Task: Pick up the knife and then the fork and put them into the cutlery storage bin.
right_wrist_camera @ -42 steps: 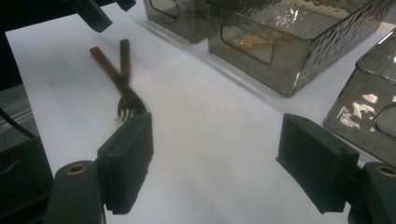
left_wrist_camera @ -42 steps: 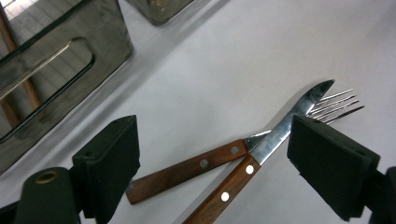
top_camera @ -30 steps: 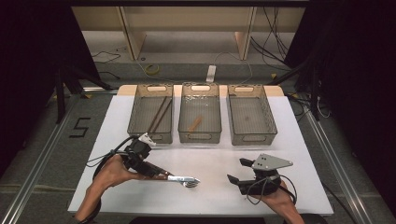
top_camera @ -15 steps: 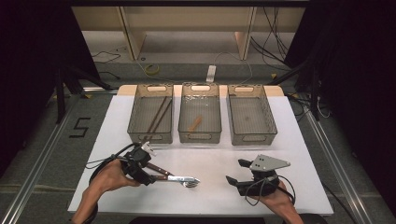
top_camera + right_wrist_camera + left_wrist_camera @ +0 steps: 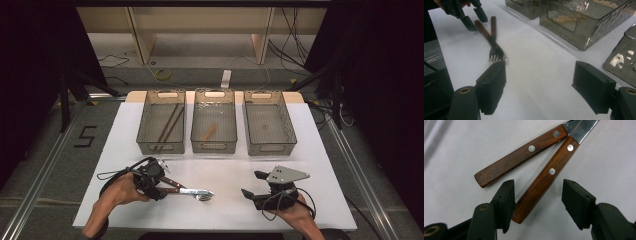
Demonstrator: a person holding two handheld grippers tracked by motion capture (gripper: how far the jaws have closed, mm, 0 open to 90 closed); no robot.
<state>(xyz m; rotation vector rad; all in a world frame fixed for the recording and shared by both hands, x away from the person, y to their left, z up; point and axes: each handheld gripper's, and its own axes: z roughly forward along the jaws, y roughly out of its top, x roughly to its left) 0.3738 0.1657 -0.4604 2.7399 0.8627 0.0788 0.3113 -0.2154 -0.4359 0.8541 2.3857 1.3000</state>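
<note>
On the table (image 5: 125, 150), three bins stand in a row at the far side: the left bin (image 5: 146, 131) holds two sticks (image 5: 168, 127), the middle bin (image 5: 197, 130) one small piece (image 5: 209, 132), and the right bin (image 5: 286, 127) seems bare, though the view is too coarse to be sure. Nearer the person, left of centre, a fork (image 5: 544, 180) and a knife (image 5: 519, 157) lie side by side, handles pointing left, tips crossing. The left gripper (image 5: 165, 186) sits at the handles' ends, the fork's handle between its jaws; the right gripper (image 5: 252, 184) lies well apart, to the right.

a white table (image 5: 125, 150) carries three mesh bins (image 5: 214, 145) and two wooden-handled utensils (image 5: 187, 191).
</note>
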